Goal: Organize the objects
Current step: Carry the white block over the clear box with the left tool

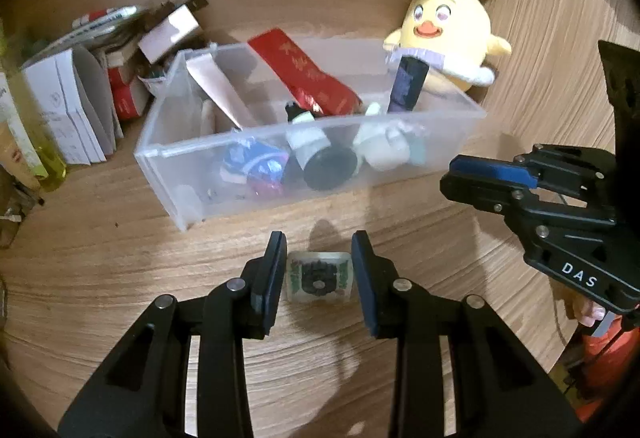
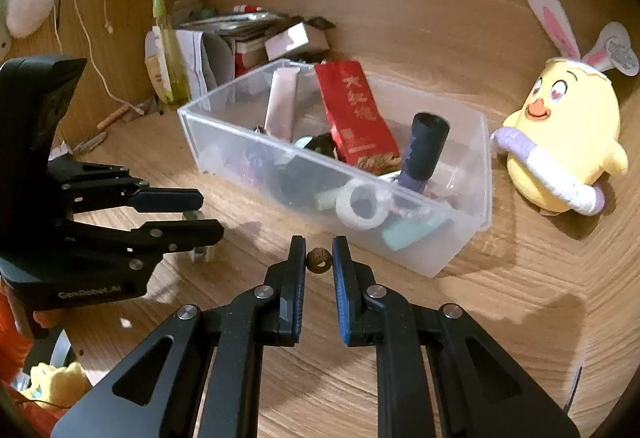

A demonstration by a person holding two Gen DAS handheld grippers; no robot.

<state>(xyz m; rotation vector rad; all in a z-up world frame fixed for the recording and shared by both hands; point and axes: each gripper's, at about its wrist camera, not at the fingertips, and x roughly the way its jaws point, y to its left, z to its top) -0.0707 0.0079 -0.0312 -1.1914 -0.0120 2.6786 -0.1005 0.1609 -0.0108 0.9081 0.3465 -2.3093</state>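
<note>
From my left wrist camera I see my left gripper (image 1: 319, 254) low over the wooden desk (image 1: 120, 278), its jaws narrowed onto a small clear square case (image 1: 319, 276) with a dark round thing inside. Both pads sit flush against the case's sides, so I read that as a grip. Past it stands the clear plastic bin (image 1: 400, 141), holding a red packet (image 1: 308, 73), a dark tube (image 1: 406, 87) and a black-capped jar (image 1: 326, 163). A yellow plush chick (image 1: 444, 37) with rabbit ears sits behind the bin's right end. My right gripper (image 1: 448, 177) comes in from the right, but this view does not show what it carries.

My right wrist camera settles that: my right gripper (image 2: 319, 258) is nearly closed, pinching a small brown bead (image 2: 319, 260) between its fingertips, just in front of the bin's (image 2: 460, 246) near wall and above the desk (image 2: 500, 298). Here my left gripper (image 2: 200, 213) appears at the left edge, with bits of the clear case (image 2: 200, 254) showing beneath its lower finger. The red packet (image 2: 354, 109), dark tube (image 2: 426, 145) and a white ring (image 2: 362, 207) lie in the bin; the chick (image 2: 560, 133) sits to the right.
</note>
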